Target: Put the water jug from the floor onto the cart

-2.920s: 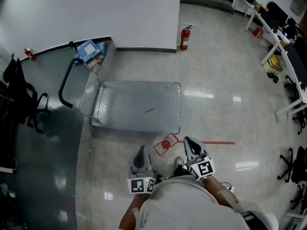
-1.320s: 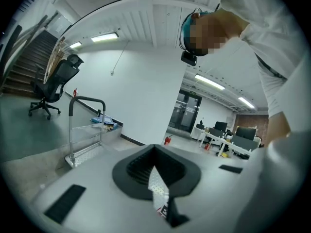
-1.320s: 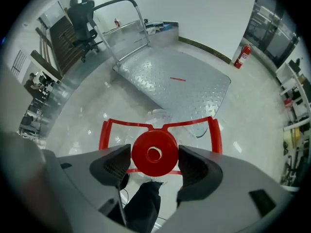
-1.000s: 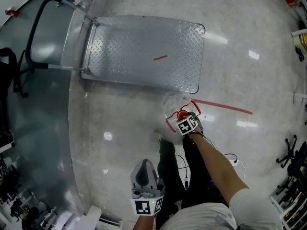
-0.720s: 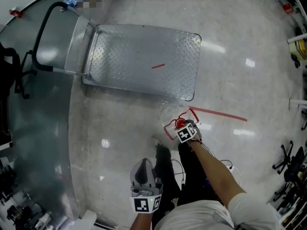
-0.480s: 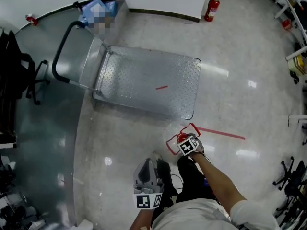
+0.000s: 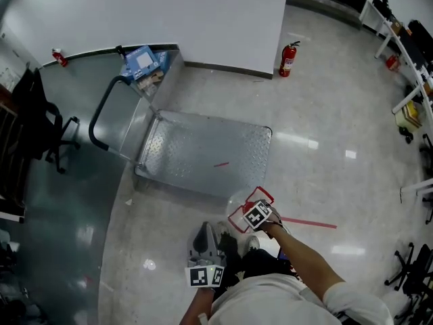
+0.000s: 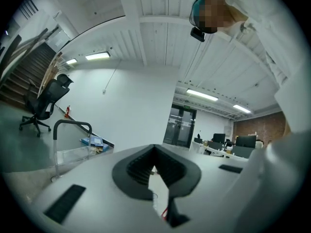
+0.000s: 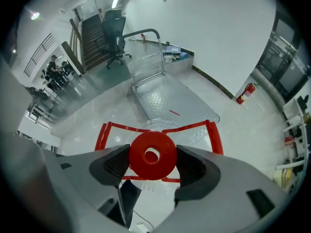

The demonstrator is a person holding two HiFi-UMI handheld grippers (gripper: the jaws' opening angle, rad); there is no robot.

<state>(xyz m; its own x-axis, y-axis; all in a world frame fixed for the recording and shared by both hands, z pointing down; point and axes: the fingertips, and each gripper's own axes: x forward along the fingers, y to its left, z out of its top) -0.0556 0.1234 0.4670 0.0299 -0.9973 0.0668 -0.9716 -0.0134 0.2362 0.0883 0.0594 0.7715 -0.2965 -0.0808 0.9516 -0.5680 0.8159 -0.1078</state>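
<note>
The water jug [image 7: 238,204] is a clear bottle with a red cap [image 9: 152,155] and a red handle frame [image 9: 160,130]. My right gripper [image 7: 256,214] is shut on the cap, one jaw on each side, and the jug hangs below it just off the cart's near right corner. The cart [image 7: 203,153] is a bare steel platform with a black push handle [image 7: 101,117] at its left; it also lies beyond the jug in the right gripper view [image 9: 165,98]. My left gripper [image 7: 203,230] is shut and holds nothing, close to my body [image 8: 155,170].
A fire extinguisher [image 7: 287,58] stands by the white wall. A blue box [image 7: 142,61] rests on the ledge behind the cart handle. An office chair [image 7: 47,134] is at the left, desks [image 7: 406,93] at the right. A red tape line [image 7: 308,222] marks the floor.
The person has straightened up, so the view is higher and wider. The right gripper has stayed shut on the jug's cap and carried it along. The left gripper stayed shut by the body.
</note>
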